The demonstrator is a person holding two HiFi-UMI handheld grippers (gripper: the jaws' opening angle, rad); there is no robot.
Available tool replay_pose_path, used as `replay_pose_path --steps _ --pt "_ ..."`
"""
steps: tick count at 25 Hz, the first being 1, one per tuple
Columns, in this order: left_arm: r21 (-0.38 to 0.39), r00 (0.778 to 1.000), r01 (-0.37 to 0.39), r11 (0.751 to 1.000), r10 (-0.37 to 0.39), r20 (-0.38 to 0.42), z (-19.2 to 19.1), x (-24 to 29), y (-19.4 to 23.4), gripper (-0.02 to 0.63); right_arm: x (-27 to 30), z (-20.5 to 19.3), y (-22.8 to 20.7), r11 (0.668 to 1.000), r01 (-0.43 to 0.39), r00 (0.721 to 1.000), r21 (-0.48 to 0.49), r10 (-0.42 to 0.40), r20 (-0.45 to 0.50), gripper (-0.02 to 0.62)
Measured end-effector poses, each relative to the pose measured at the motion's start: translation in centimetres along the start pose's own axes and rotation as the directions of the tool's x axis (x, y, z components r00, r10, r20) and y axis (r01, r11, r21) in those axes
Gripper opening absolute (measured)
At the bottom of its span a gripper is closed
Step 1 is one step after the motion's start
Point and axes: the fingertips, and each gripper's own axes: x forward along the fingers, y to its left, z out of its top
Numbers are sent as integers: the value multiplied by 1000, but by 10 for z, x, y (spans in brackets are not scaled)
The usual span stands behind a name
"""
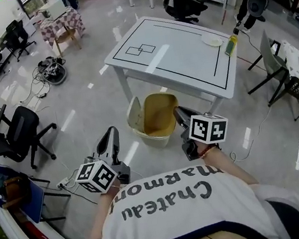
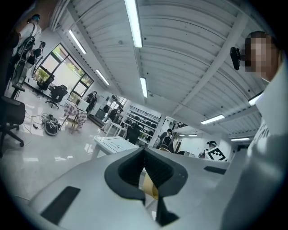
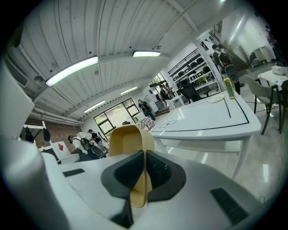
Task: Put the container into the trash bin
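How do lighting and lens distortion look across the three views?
Head view: even light, streaky glare on the glossy floor, room lines bowing toward the edges. Left gripper view: heavy fisheye, black corners, blown-out ceiling lights. Right gripper view: same fisheye and dark corners; the trash bin at the jaws is sharp.

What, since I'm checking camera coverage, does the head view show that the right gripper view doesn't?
Only the head view: the left gripper and the shirt lettering. Only the right gripper view: ceiling lights and the right gripper with its jaws together. Both: the tan trash bin, the white table and the yellow bottle.
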Motion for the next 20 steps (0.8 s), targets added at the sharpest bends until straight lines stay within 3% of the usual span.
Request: replay_pose_path --steps 9,20 --pt "-2 999 -46 999 46 -24 -7 10 27 23 40 1 1 999 -27 998 -18 26 -51 37" --pt "-5 1000 -23 1000 23 -8 -17 56 49 23 82 13 -26 1000 -11 999 -27 10 -51 37"
